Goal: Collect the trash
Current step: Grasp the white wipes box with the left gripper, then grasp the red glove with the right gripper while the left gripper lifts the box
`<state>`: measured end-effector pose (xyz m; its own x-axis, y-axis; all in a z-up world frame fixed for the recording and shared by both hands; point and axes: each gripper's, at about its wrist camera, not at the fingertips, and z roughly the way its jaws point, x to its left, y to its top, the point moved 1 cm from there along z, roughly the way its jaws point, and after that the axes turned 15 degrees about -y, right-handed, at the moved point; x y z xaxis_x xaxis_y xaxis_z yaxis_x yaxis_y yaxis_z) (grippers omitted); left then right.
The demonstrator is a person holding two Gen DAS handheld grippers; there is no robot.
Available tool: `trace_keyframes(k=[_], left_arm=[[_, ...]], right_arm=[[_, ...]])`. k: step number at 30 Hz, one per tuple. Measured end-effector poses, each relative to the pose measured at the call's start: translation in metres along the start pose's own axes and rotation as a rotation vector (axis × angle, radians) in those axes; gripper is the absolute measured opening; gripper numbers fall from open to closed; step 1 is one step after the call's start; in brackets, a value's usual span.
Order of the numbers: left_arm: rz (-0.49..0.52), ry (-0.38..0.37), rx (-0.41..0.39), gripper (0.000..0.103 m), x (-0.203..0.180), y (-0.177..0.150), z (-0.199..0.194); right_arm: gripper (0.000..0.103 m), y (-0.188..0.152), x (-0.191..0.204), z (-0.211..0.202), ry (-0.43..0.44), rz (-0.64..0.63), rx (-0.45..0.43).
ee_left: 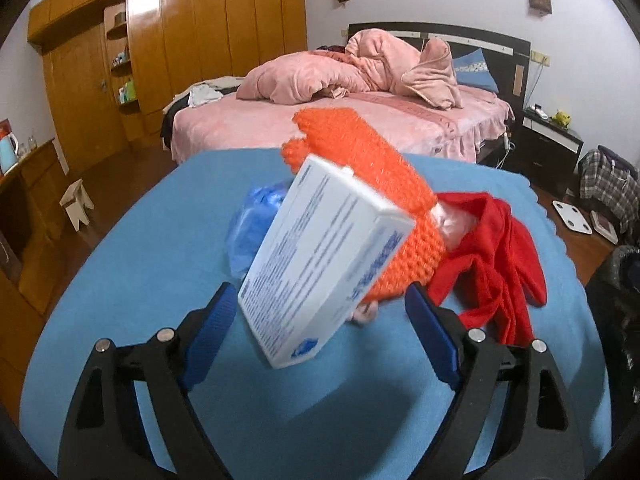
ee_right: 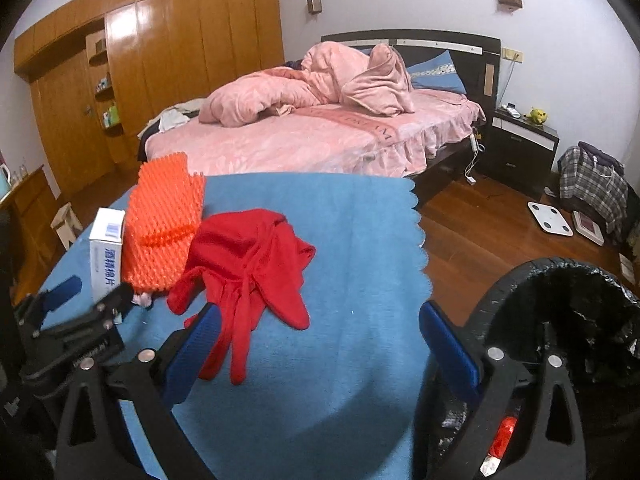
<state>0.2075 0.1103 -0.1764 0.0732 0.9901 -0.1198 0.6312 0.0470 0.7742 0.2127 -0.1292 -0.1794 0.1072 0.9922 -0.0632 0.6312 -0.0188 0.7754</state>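
A: On the blue felt-like cloth covering the table (ee_left: 132,248), which step is going on?

B: Judging by the layout, the pickup of the white rectangular cardboard box with blue print (ee_left: 320,264). The left gripper (ee_left: 320,308) is sitting with its jaws spread wide, the box between them; I cannot tell whether either pad is touching it.

A: And the other one?

B: The right gripper (ee_right: 320,330) is hanging wide open too, gripping nothing, with the black-lined trash bin (ee_right: 560,312) at its three o'clock.

A: What does the next move need?

B: Closing squarely on the box's long faces, then carrying it toward the bin.

A: Counts?

B: One box, one orange knobbly knitted piece (ee_right: 162,224) at its one o'clock, one red fabric garment (ee_right: 248,264), one crumpled blue plastic bag (ee_left: 256,220), one bin, two grippers
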Motion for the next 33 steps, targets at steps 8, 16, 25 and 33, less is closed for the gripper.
trace_keyframes(k=[8, 16, 25, 33], left_arm=[[-0.001, 0.040, 0.033, 0.068, -0.003, 0.001, 0.014], [-0.033, 0.005, -0.001, 0.048, 0.005, -0.005, 0.003], [-0.069, -0.081, 0.026, 0.040, 0.004, -0.021, -0.025], [-0.060, -0.139, 0.061, 0.044, -0.002, -0.035, -0.024]], right_arm=[[0.097, -0.003, 0.008, 0.004, 0.008, -0.025, 0.008], [0.095, -0.016, 0.018, 0.007, 0.009, -0.048, 0.010], [0.094, -0.020, 0.025, 0.004, 0.023, -0.054, 0.009], [0.094, -0.021, 0.024, 0.002, 0.023, -0.053, 0.015]])
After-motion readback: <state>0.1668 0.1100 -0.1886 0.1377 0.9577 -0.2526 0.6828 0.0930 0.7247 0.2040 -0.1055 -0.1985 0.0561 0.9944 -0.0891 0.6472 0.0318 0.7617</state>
